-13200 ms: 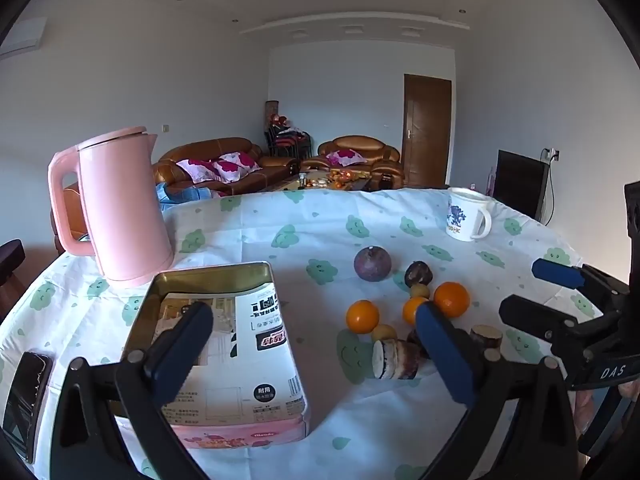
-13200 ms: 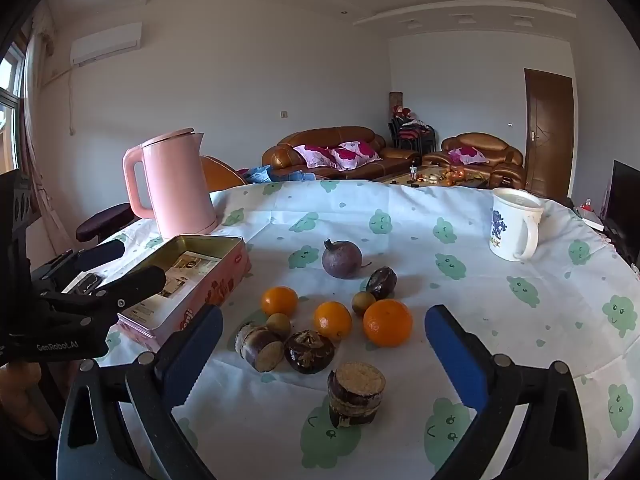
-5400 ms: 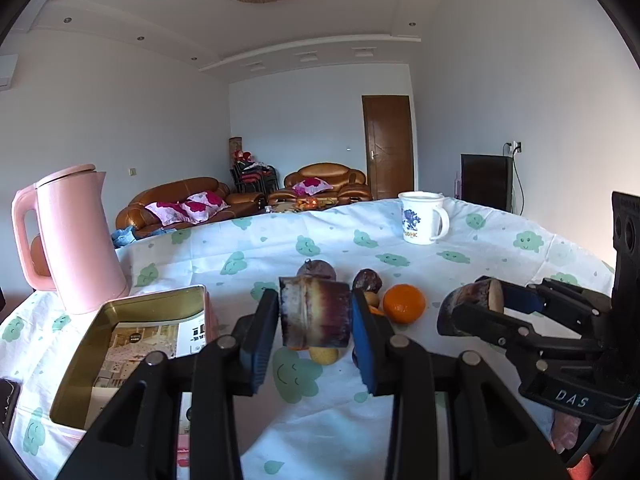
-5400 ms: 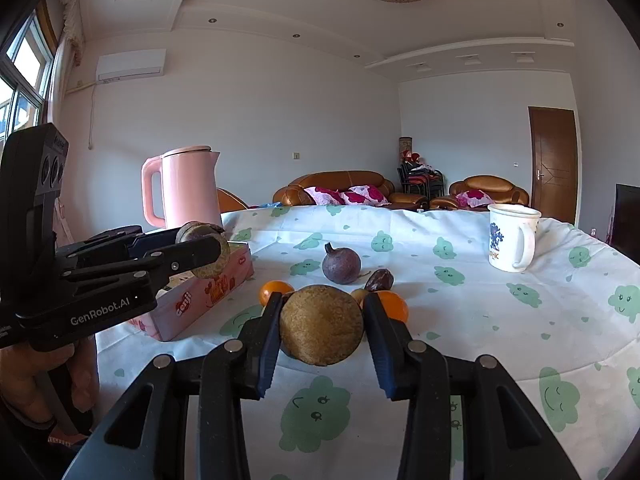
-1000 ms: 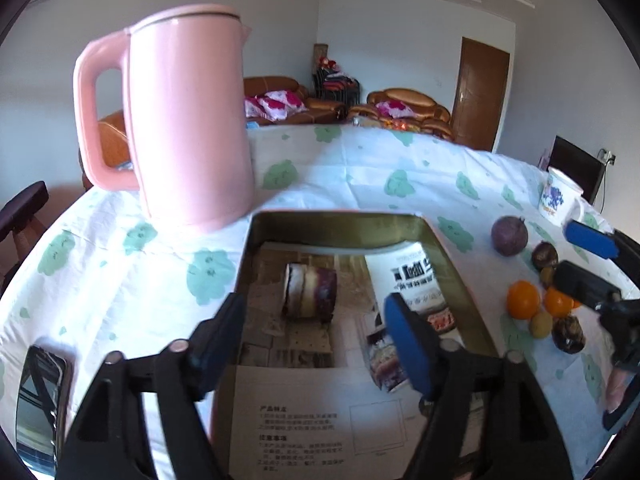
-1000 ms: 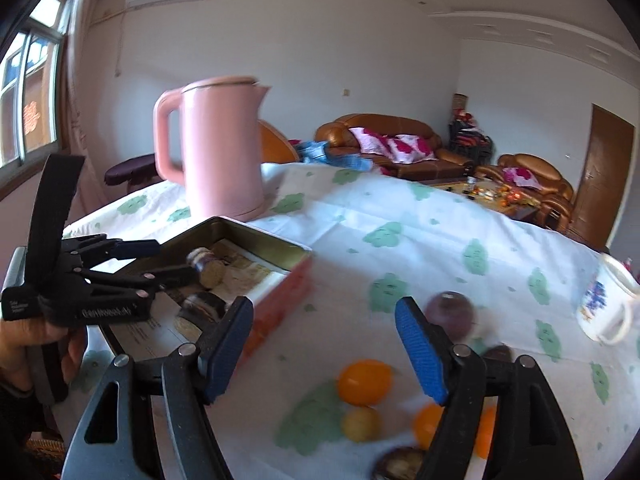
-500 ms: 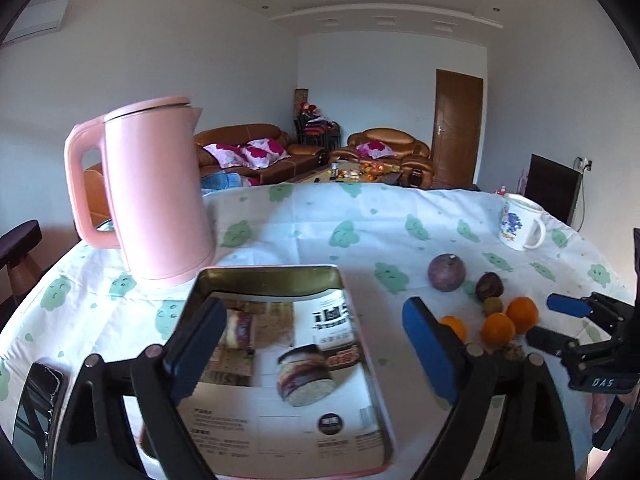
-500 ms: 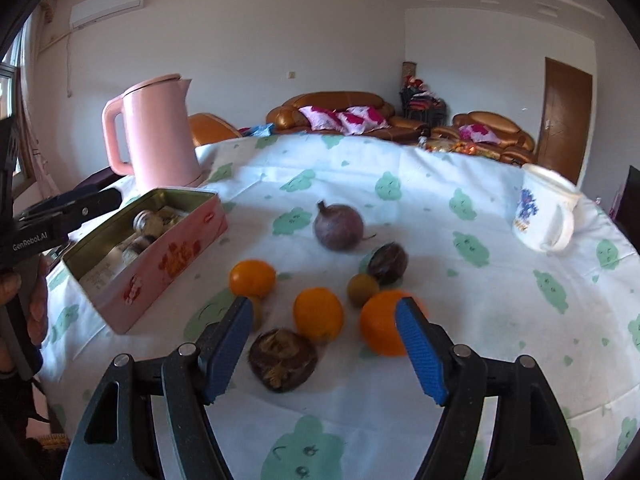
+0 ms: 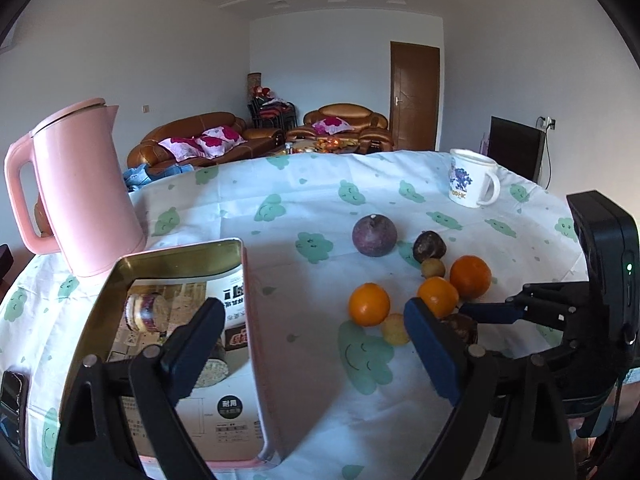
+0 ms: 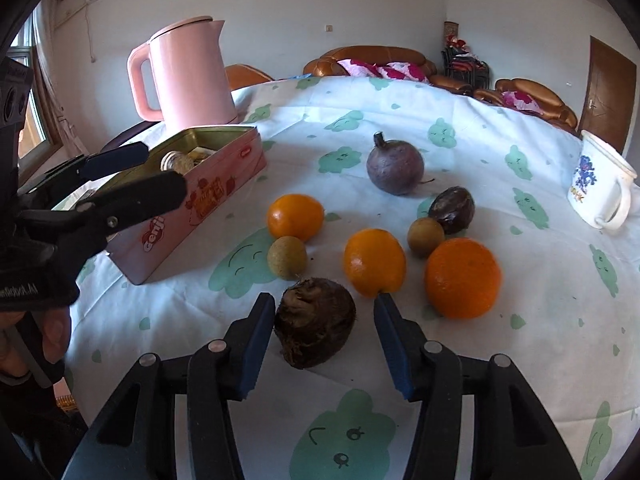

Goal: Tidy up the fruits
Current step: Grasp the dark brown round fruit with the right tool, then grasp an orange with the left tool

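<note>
A pink tin box (image 9: 248,360) (image 10: 208,196) on the left holds two cut cane pieces (image 9: 144,312). Fruits lie on the cloth: three oranges (image 10: 374,262), two small tan fruits (image 10: 287,257), a purple round fruit (image 10: 395,167), a dark passion fruit (image 10: 453,204) and a dark brown root-like fruit (image 10: 315,321). My right gripper (image 10: 324,330) is open, its jaws either side of the brown fruit, with gaps showing. My left gripper (image 9: 312,344) is open and empty over the tin's right edge.
A pink kettle (image 9: 76,192) (image 10: 188,76) stands behind the tin. A white mug (image 9: 472,180) (image 10: 600,188) sits at the far right. A phone (image 9: 10,404) lies at the table's left edge. The table carries a white cloth with green prints (image 10: 520,360).
My right gripper has dropped lower and closer to the fruit pile, now straddling the brown fruit. My left gripper has shifted right, off the tin's middle toward its right edge.
</note>
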